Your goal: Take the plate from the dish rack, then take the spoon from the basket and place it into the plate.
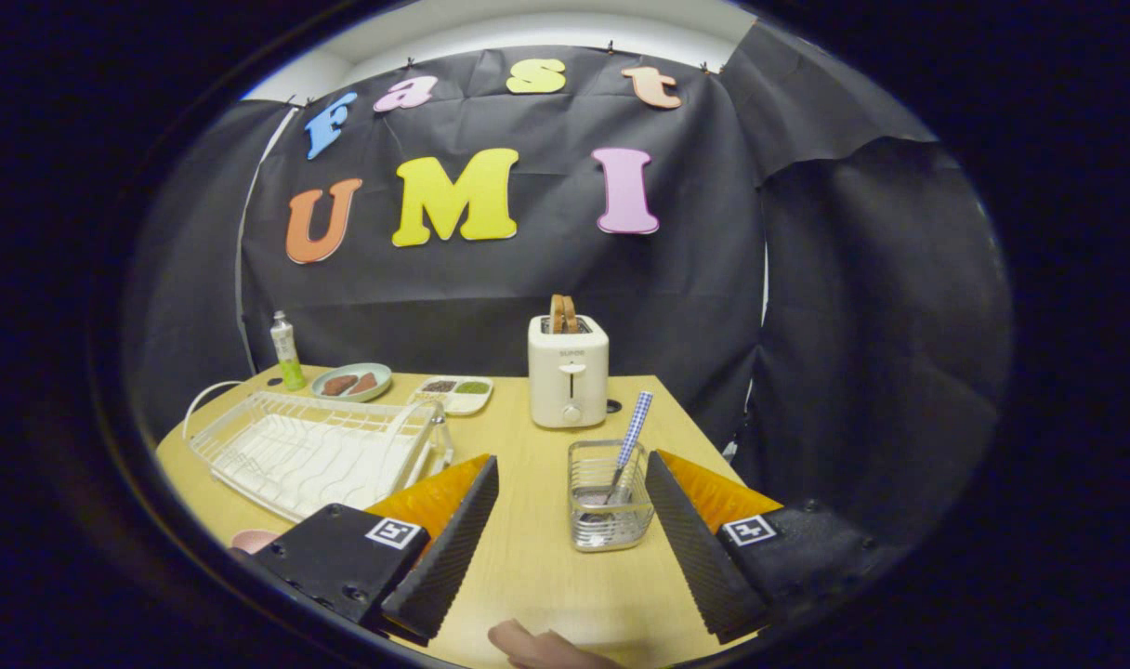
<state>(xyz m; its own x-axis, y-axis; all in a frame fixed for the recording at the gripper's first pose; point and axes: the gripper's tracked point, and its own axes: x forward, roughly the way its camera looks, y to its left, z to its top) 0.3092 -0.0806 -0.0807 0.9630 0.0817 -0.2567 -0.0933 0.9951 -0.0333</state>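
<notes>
My gripper [571, 459] is open above the wooden table [528, 557], with nothing between its fingers. The small clear basket [607, 506] stands just ahead, close to the right finger [695, 539]. A spoon [632, 437] with a blue checked handle leans upright in the basket. To the left, beyond the left finger [449, 544], lies the white wire dish rack [314, 451], with no plate standing in it. A pink rounded edge [252, 539], perhaps the plate, peeks out beside the left finger's base, mostly hidden.
A cream toaster [568, 372] with bread in it stands behind the basket. Along the back edge are a green bottle [287, 351], a teal dish of food [351, 381] and a white divided tray [453, 393]. A person's fingertip [537, 649] shows at the near table edge.
</notes>
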